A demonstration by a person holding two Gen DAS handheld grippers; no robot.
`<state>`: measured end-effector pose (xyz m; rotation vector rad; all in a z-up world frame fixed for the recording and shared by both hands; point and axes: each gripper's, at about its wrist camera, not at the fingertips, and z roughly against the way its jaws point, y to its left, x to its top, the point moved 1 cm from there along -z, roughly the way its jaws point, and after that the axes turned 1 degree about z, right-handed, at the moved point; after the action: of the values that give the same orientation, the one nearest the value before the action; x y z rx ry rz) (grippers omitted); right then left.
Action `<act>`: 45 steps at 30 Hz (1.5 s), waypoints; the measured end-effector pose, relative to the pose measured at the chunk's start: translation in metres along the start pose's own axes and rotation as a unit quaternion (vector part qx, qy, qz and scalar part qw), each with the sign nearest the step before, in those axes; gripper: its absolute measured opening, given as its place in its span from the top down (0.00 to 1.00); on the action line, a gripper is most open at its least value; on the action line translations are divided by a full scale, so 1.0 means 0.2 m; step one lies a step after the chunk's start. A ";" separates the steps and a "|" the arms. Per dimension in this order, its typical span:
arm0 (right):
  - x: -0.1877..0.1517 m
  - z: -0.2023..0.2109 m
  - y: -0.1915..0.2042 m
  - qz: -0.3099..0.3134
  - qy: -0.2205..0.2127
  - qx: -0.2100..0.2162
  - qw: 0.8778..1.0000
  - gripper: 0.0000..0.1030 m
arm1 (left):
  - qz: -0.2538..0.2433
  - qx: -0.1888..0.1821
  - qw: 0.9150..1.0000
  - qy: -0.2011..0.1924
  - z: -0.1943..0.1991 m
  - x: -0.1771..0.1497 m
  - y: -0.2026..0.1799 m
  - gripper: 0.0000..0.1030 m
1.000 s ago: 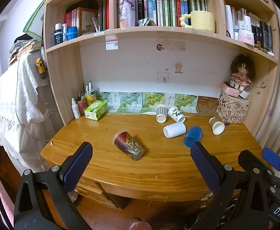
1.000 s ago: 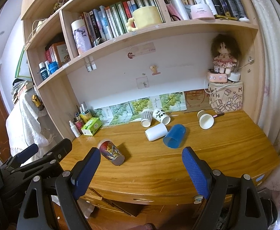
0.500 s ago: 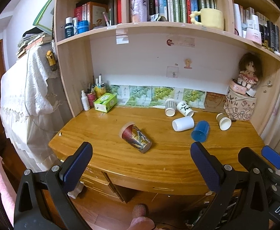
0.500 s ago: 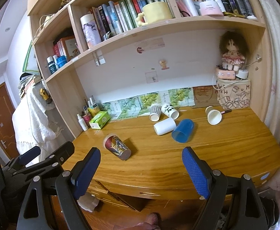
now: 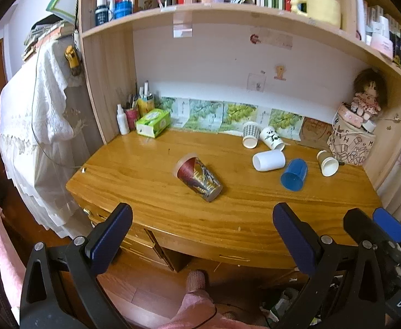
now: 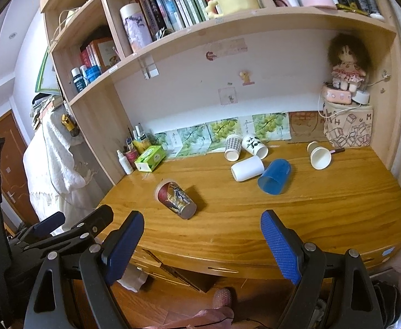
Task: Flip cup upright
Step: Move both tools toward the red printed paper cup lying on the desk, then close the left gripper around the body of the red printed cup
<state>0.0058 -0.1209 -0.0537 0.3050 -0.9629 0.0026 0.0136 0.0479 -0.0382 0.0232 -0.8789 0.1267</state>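
Observation:
A red patterned paper cup (image 5: 199,178) lies on its side on the wooden desk (image 5: 151,164), mouth toward the back left; it also shows in the right wrist view (image 6: 175,199). Several more cups lie tipped further back right: a white cup (image 5: 269,160), a blue cup (image 5: 294,174), a checked cup (image 5: 250,134), a panda cup (image 5: 272,138) and a small paper cup (image 5: 327,162). My left gripper (image 5: 202,231) is open and empty, in front of the desk edge. My right gripper (image 6: 203,235) is open and empty, also short of the desk.
A green tissue box (image 5: 153,122) and small bottles (image 5: 123,119) stand at the back left. A patterned box with a doll (image 5: 351,139) stands at the back right. Shelves of books hang above. Drawers (image 5: 145,244) sit under the desk front.
Both grippers have pulled back and lifted away from the desk; the desk front and floor now show more. The cups have not moved.

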 end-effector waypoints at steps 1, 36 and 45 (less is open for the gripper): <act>0.01 -0.02 0.00 -0.002 0.001 0.000 1.000 0.15 | 0.001 0.000 1.000 0.006 -0.02 0.01 0.00 0.01; 0.46 -0.94 0.00 0.013 0.139 -0.044 0.989 0.15 | 0.136 -0.048 0.920 0.364 -1.47 0.32 0.11 0.01; 0.50 -1.16 -0.02 0.004 0.202 -0.059 0.978 0.15 | 0.139 -0.051 0.900 0.411 -1.75 0.33 0.10 0.01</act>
<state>0.2508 -0.0789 -0.0971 0.1820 -0.5581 0.0137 0.3213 0.1004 -0.2124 -0.2412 -0.0328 0.3291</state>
